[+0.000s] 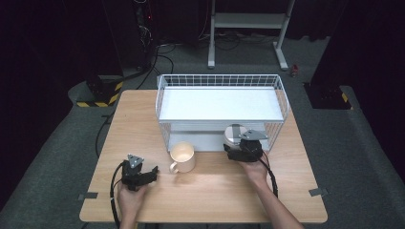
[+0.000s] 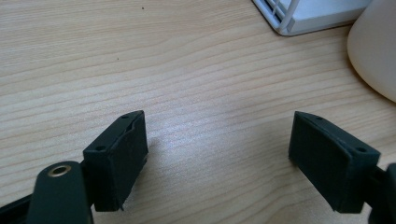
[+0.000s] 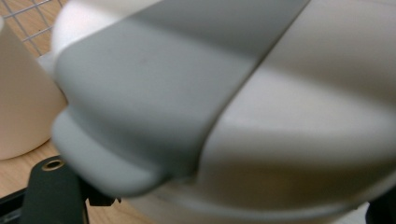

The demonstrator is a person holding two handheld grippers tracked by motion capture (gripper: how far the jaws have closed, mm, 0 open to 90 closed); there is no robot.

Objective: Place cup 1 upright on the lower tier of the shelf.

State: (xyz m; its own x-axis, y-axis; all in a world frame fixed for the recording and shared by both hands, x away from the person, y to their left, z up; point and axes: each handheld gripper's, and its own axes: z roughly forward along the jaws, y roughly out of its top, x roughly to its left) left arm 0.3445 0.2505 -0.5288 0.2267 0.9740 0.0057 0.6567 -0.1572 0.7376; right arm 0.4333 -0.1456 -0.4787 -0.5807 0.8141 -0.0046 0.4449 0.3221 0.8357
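Two hand-held grippers low on a wooden table, one idle, one pressed up against a grey-and-white container.

Nearest, at the bottom of the high view, the person's left hand [image 1: 129,195] holds the left gripper [image 1: 154,172] on the table [image 1: 215,195], pointing right toward the cream mug [image 1: 183,158] just beside it; in the left gripper view its jaws stand wide apart over bare wood, nothing between them, the mug's side at the right edge. Right of centre, the right hand [image 1: 255,171] pushes the right gripper [image 1: 234,151] against a round grey-and-white container [image 1: 234,133] at the front edge of the white wire rack [image 1: 282,95], at its lower shelf. In the right gripper view the container [image 3: 243,107] looms blurred and very close; whether those jaws are clenched on it I cannot tell.
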